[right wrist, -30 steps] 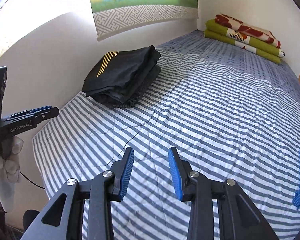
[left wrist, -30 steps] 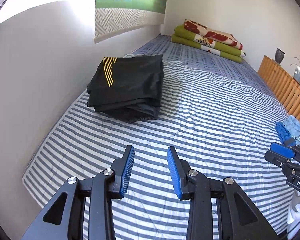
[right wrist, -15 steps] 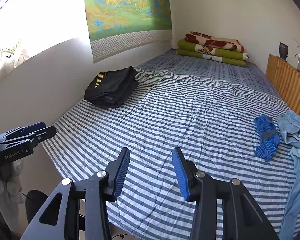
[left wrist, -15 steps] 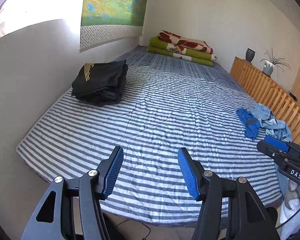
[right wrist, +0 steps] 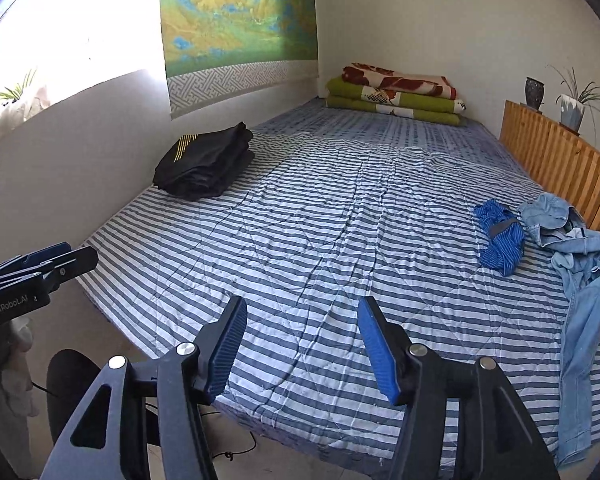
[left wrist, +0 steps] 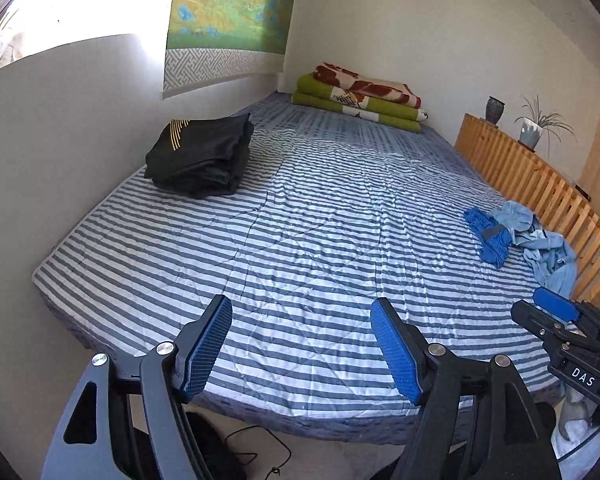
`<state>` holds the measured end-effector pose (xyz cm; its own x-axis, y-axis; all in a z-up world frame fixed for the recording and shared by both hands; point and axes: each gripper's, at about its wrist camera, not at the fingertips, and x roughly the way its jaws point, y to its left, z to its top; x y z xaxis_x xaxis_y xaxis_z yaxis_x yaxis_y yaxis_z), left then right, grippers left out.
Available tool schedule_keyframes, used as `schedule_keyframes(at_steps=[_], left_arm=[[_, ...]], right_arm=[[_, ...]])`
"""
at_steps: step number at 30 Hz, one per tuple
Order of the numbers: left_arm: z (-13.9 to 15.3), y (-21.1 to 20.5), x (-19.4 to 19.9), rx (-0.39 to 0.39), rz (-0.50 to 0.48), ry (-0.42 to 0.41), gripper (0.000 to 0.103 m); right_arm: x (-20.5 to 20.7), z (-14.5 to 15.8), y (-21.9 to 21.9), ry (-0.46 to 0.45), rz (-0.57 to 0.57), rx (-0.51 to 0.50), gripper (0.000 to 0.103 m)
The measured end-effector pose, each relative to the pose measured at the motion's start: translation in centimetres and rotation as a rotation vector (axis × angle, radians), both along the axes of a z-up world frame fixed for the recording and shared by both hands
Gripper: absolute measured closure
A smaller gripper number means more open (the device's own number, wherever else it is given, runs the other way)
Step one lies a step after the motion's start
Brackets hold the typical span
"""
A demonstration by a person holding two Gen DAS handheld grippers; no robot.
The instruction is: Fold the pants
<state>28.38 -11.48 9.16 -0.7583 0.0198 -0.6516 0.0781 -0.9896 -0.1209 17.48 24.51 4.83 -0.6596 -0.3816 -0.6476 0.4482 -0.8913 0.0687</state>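
A folded stack of black pants (left wrist: pixel 202 156) (right wrist: pixel 206 162) with yellow stripes lies at the far left of the striped bed (left wrist: pixel 308 248) (right wrist: pixel 320 248), against the wall. Crumpled light-blue jeans (right wrist: pixel 576 248) (left wrist: pixel 544 244) and a blue striped garment (right wrist: pixel 500 236) (left wrist: pixel 488 236) lie at the right side. My left gripper (left wrist: pixel 302 340) hovers over the near bed edge, jaws opening, nothing between them. My right gripper (right wrist: pixel 302 340) hangs over the near edge too, jaws opening and empty. Each gripper shows at the other view's edge.
Folded green and red blankets (left wrist: pixel 360 98) lie at the far end of the bed. A wooden slatted rail (left wrist: pixel 540 184) with a vase and a potted plant (right wrist: pixel 576 104) runs along the right. A scroll painting (right wrist: pixel 236 20) hangs on the left wall. A cable (left wrist: pixel 260 452) lies on the floor.
Both grippers have drawn back from the black stack toward the near bed edge, and their jaws have spread wider. The jeans and blue garment have come into view.
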Motion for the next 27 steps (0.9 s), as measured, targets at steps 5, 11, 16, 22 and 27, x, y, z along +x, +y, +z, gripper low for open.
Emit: schedule_keyframes(at_steps=[5,11,16,22,27], left_arm=[[-1.0,-0.2,-1.3,-0.012,0.008,-0.028,0.028],[-1.0,-0.7,-2.2,-0.013,0.023,-0.029,0.028],[-1.3,-0.9,-3.0,-0.013,0.023,-0.043,0.028],[-1.4,-0.7,-3.6,-0.020,0.012,-0.044,0.028],[-1.5,-0.3,-3.6,-0.017,0.012,-0.040,0.028]], right_arm=[[-0.5,-0.6,0.4,0.000,-0.017,-0.001,0.049],[-1.3,-1.2,0.6,-0.007,-0.020,-0.002,0.049],[-1.8,-1.5,0.6,-0.009,-0.018,0.006,0.049],[-2.1,-1.7,0.8,-0.013,-0.026,0.009,0.049],[-2.1,-1.8,0.7,-0.016,-0.023,0.008,0.049]])
